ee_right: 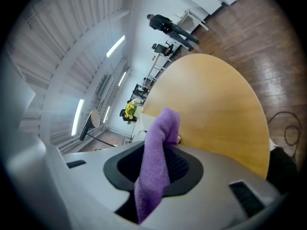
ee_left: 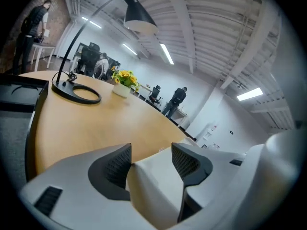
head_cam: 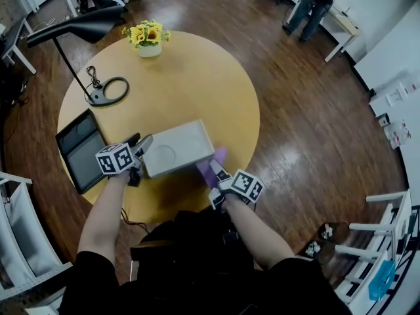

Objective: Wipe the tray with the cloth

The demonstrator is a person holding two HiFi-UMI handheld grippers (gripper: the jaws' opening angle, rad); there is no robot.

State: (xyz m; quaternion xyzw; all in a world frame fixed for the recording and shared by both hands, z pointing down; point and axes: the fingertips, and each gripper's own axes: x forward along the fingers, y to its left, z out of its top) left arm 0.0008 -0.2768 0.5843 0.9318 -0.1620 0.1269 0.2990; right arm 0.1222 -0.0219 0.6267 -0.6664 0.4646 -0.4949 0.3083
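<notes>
Seen from above, a round wooden desk (head_cam: 197, 77) carries a grey tray (head_cam: 177, 148) near its front edge. A dark tablet (head_cam: 80, 149) lies left of the tray. A black lamp (head_cam: 108, 90) with a ring base stands behind the tray and to its left. The left gripper (head_cam: 141, 143) is at the tray's left end, and its fingers (ee_left: 115, 169) pinch the tray's edge, which fills the gap between them. A pot of yellow flowers (head_cam: 147, 37) stands well behind the tray. At the tray's front right corner hangs a purple cloth (head_cam: 219, 155). The right gripper (head_cam: 218, 174) holds it, with its fingers (ee_right: 180, 169) pressed onto the cloth from both sides.
</notes>
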